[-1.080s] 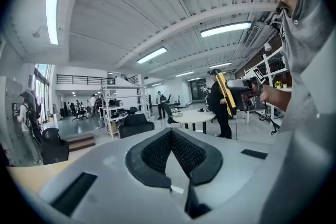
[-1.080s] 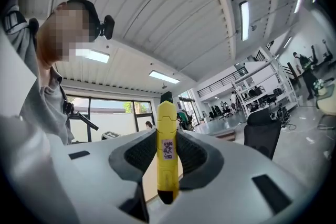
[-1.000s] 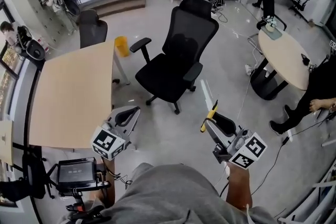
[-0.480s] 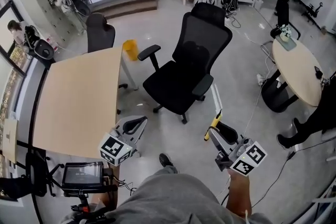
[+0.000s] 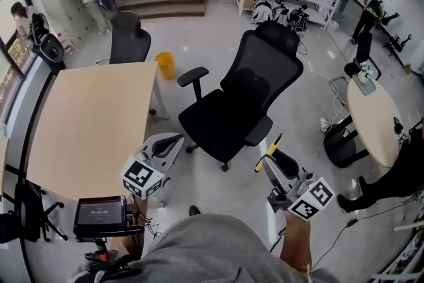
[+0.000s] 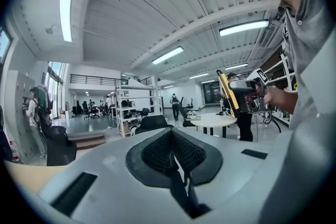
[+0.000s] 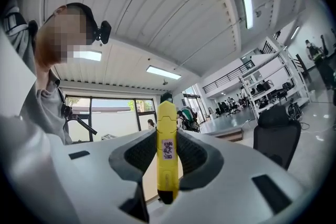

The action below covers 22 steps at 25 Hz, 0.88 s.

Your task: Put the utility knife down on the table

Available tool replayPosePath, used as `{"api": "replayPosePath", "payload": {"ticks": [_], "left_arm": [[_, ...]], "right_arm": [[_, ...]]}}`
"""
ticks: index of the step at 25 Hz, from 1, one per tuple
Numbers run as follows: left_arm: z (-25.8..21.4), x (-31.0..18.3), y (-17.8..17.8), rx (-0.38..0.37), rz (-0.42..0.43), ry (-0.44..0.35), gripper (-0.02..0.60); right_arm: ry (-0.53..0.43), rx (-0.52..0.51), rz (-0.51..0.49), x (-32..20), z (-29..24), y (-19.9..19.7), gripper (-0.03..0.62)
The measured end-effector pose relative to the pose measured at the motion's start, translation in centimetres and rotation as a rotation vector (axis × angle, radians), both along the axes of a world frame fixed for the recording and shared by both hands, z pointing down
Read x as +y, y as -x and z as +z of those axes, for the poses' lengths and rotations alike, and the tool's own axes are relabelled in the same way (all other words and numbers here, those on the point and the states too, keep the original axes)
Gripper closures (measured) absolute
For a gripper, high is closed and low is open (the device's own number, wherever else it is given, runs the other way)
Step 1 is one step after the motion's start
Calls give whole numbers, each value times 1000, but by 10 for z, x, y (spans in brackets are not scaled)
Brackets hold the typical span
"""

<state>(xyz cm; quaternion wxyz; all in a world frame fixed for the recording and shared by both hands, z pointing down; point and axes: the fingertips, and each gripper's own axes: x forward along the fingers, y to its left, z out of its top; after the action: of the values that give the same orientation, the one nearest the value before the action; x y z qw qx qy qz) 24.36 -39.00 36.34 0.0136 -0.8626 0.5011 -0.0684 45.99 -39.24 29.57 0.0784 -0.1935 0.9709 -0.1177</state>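
A yellow utility knife (image 7: 167, 150) stands upright between the jaws of my right gripper (image 7: 167, 157), which is shut on it. In the head view the utility knife (image 5: 267, 154) sticks up out of the right gripper (image 5: 273, 157) above the floor, right of the black office chair. The light wooden table (image 5: 86, 126) lies at the left. My left gripper (image 5: 171, 141) hovers off the table's near right corner. Its jaws are closed with nothing between them in the left gripper view (image 6: 170, 150), where the knife (image 6: 229, 93) shows at the right.
A black office chair (image 5: 242, 99) stands between the grippers and beyond them. A second chair (image 5: 129, 40) and a yellow bin (image 5: 165, 65) sit behind the table. A round table (image 5: 381, 119) is at the right, a small monitor (image 5: 99, 215) below the table corner.
The head view has shifted, so the table and office chair sit lower and nearer. Both grippers keep roughly their places; the knife stays in the right gripper.
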Motion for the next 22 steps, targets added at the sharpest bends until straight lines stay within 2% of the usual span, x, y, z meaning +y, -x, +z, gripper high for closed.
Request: {"api": "replayPosePath", "payload": {"ticks": [7,11,14,17,22], "left_arm": [[2,-17,47,28,-131,10,577],[-1,-34,54,42,-198,5,577],[-6,-48,65,49,-287,4,577],[-10,-64,62,77,-353,0,578],[-18,-93,46,55,-446,-14,577]], "right_arm": [[14,11,-80,-42,7,32,477],[24,14,-135,-82,9,38,477],[29,9,-203,-111,6,46,477],[22,13,-272,-139,1,46,477],[10,-4,-356,-192,-4,38,477]]}}
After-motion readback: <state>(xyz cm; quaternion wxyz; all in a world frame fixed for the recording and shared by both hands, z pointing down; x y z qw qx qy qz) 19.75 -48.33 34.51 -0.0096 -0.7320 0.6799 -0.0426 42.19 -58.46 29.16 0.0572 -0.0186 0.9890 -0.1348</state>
